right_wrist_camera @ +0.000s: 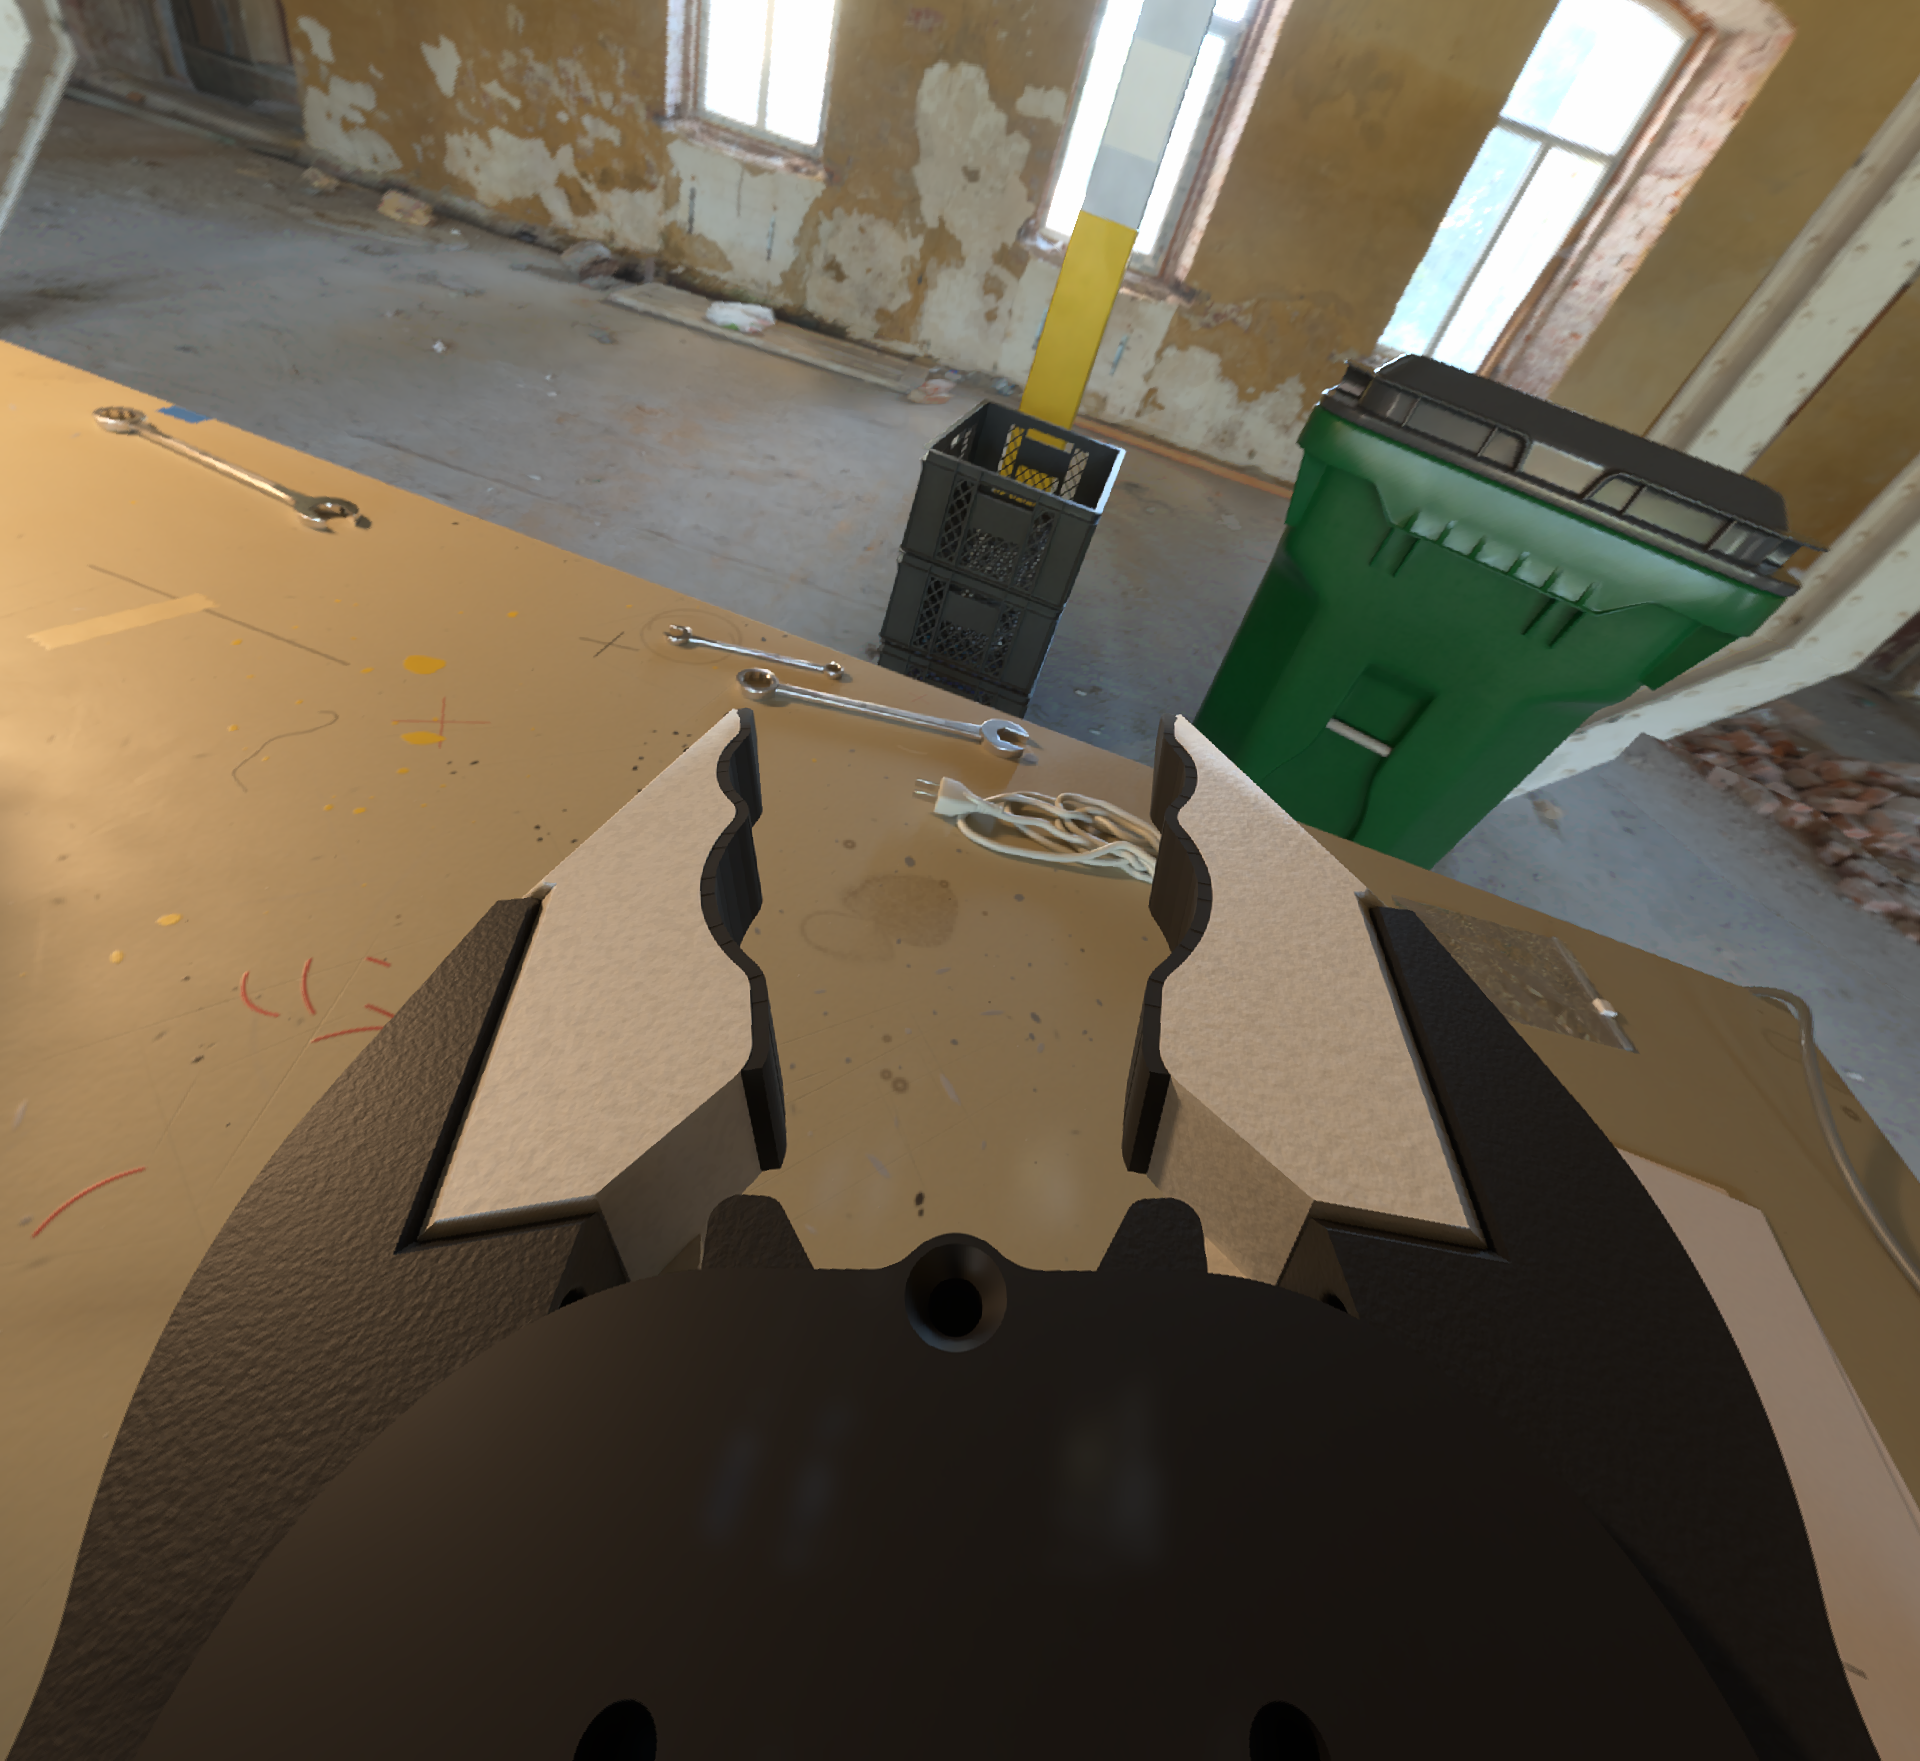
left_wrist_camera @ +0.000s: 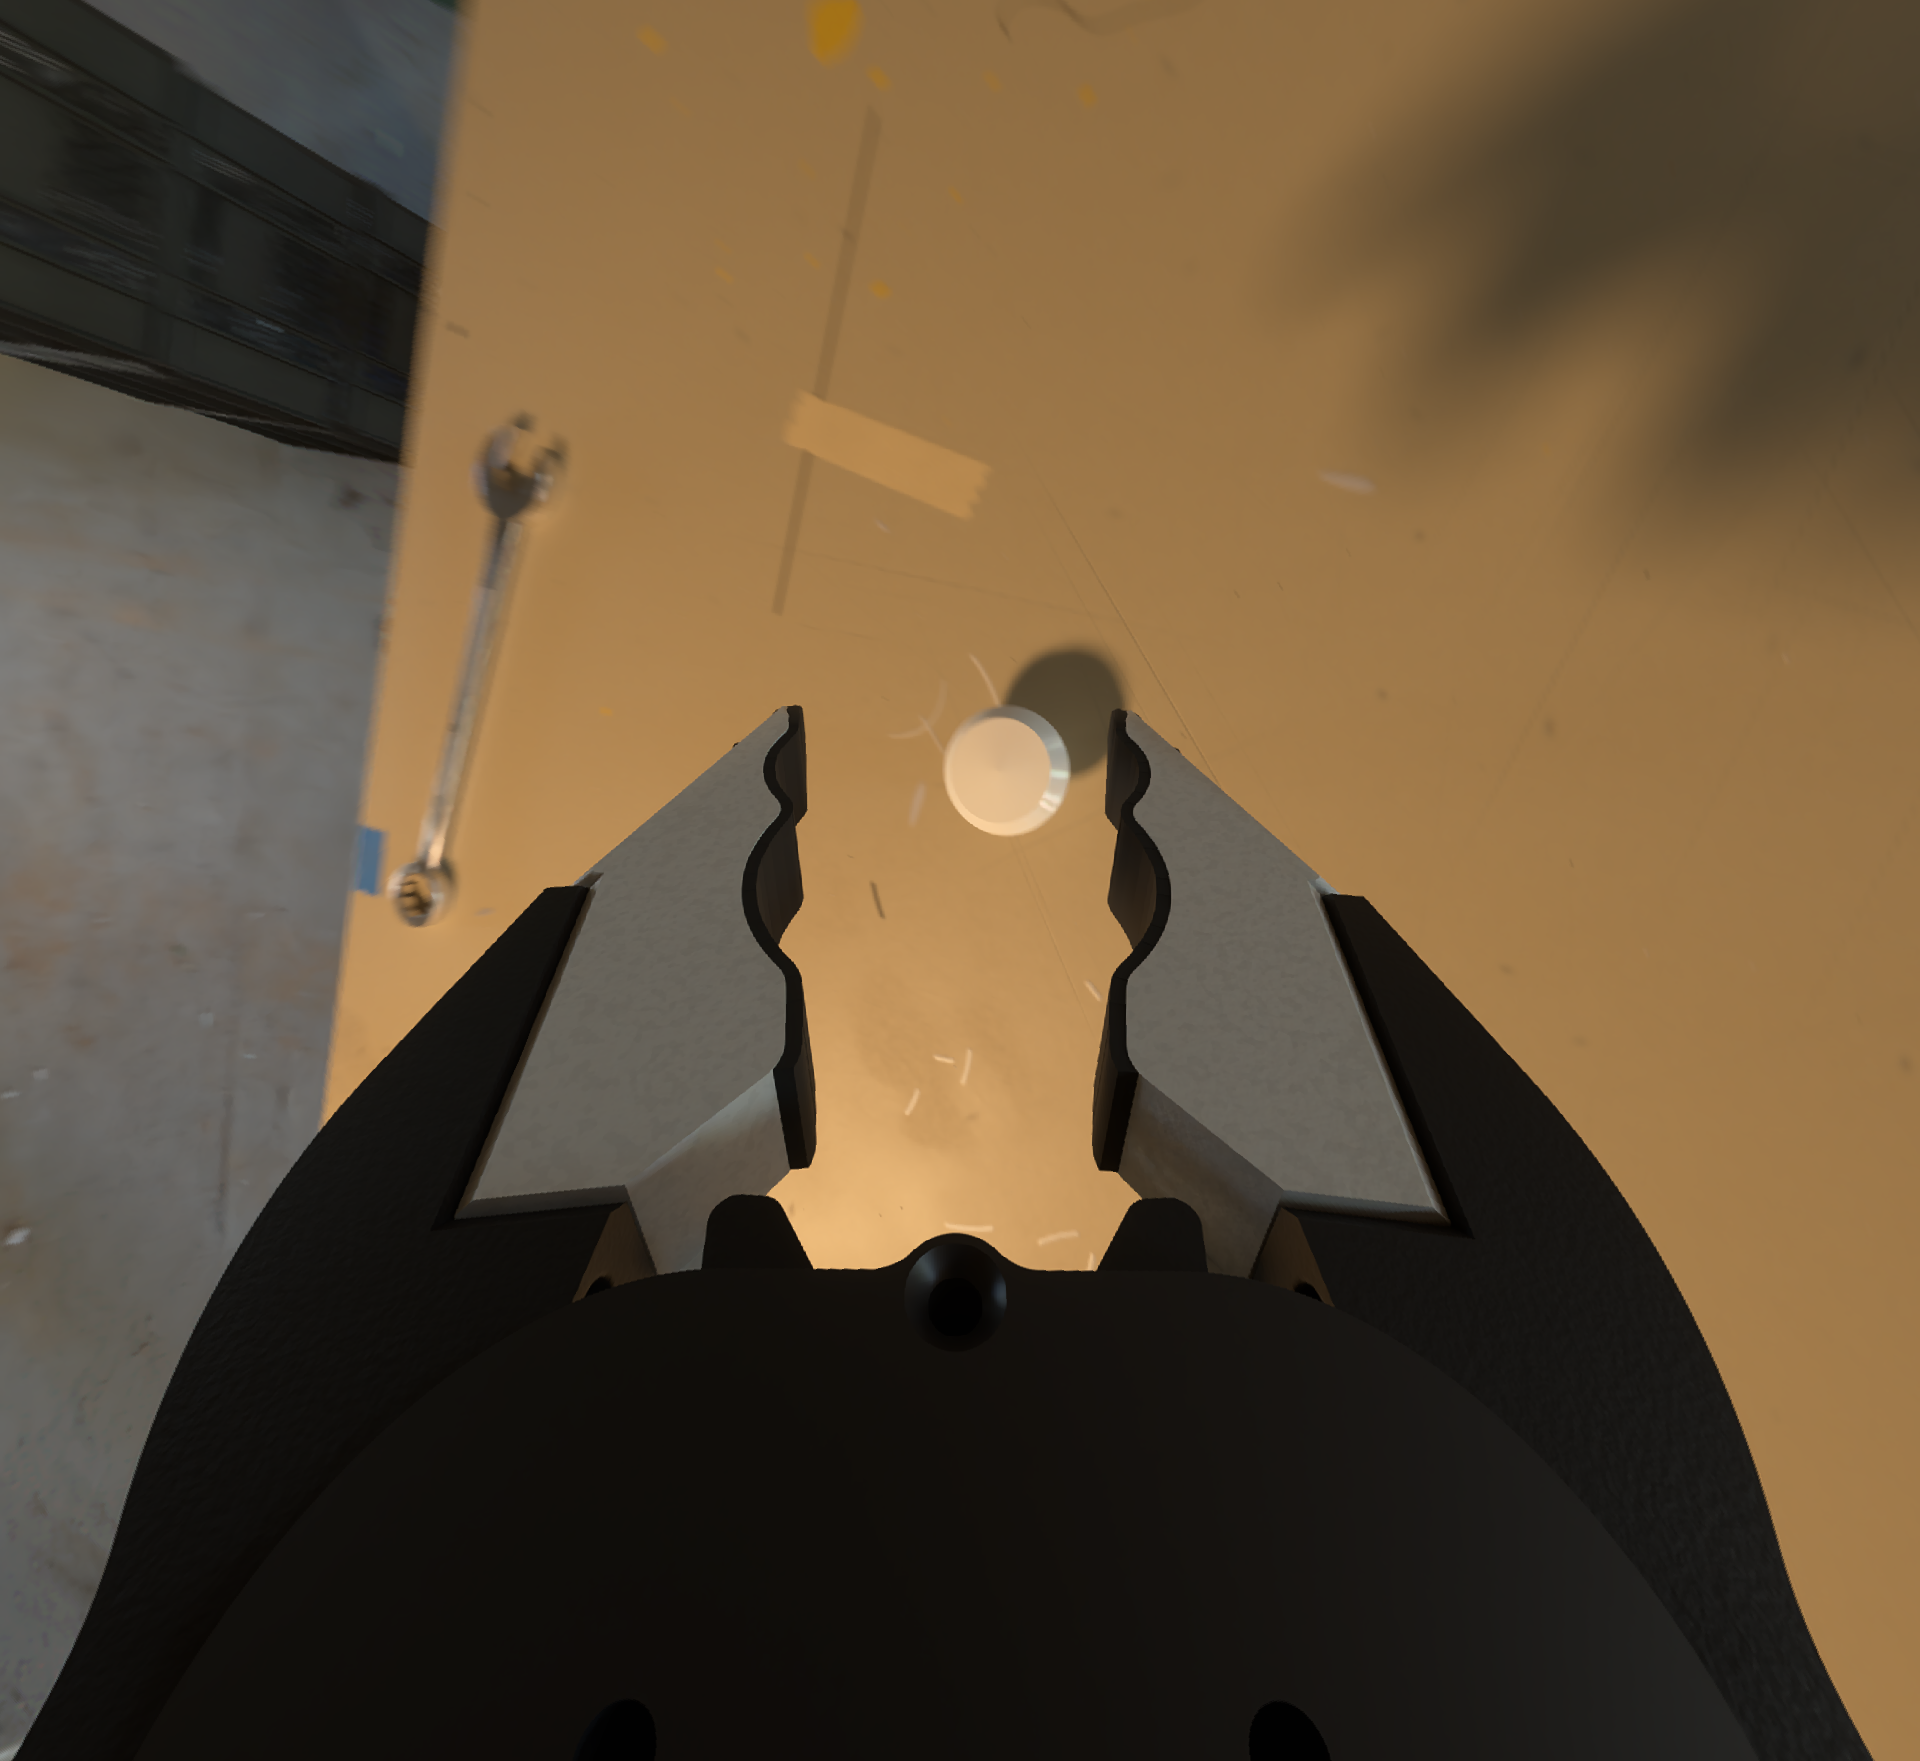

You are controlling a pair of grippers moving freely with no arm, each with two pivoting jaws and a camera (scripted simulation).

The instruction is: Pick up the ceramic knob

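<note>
hovering: left gripper (left_wrist_camera: 956,735) hangs above the workbench (left_wrist_camera: 1351,880), jaws spread, bracketing the target for a top grab.
ceramic knob (left_wrist_camera: 1006,773): sits on the bench between the fingertips, slightly toward 3 o'clock, untouched.
wrench (left_wrist_camera: 473,672): lies at 9 o'clock, well apart.
right gripper (right_wrist_camera: 956,745): parked with jaws apart, empty, likely keeping clear.

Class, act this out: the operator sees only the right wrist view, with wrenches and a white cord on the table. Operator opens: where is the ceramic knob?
Observer: The ceramic knob shows only in the left wrist view, lying on the table.
Operator: Is a gripper near it?
Observer: The left gripper is above it, jaws open, knob framed between the fingertips.
Operator: Anything beside it?
Observer: A wrench lies apart, near the table's edge.
</note>
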